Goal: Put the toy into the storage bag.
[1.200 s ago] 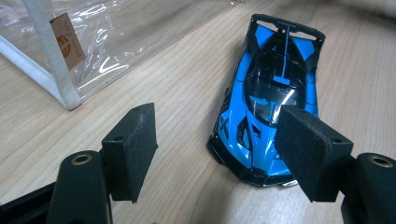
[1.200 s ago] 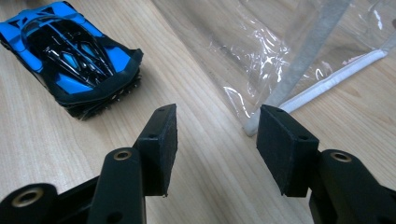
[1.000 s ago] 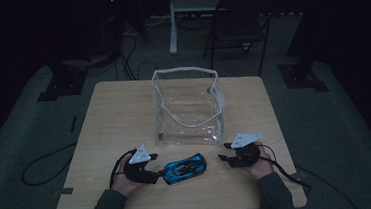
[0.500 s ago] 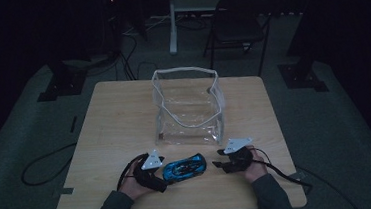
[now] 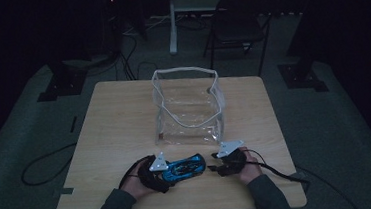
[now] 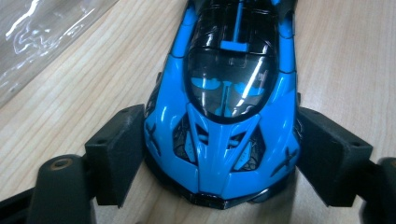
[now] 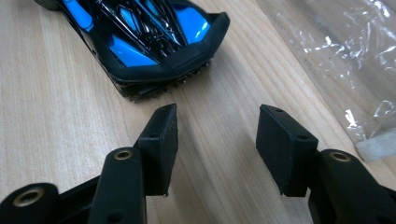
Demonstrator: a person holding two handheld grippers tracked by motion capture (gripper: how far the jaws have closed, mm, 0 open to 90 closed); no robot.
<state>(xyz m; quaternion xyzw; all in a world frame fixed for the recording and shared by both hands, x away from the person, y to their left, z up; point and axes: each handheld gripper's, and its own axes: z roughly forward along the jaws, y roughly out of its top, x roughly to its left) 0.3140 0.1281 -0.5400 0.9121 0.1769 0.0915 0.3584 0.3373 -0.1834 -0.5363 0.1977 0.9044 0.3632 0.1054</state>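
A blue and black toy car (image 5: pixel 183 167) lies near the table's front edge, in front of a clear plastic bag (image 5: pixel 189 114). My left gripper (image 5: pixel 166 172) is at the car's left end. In the left gripper view its wide-open jaws (image 6: pixel 222 154) flank the nose of the car (image 6: pixel 224 116), with the pads (image 6: pixel 119 149) close against both sides. My right gripper (image 5: pixel 213 168) sits just right of the car, open, with bare wood between its fingers. In the right gripper view it (image 7: pixel 217 140) points at the car's rear end (image 7: pixel 154 51), a short way off.
The wooden table (image 5: pixel 114 120) has the upright bag at its middle, and the bag's clear film shows in the gripper views (image 6: pixel 42 32) (image 7: pixel 336 56). A cable (image 5: pixel 279 170) trails right from my right gripper. A chair (image 5: pixel 237 25) stands beyond the table's far edge.
My left gripper slid right until its jaws came around the car's nose. My right gripper drifted slightly left toward the car's rear. The car and bag stayed put.
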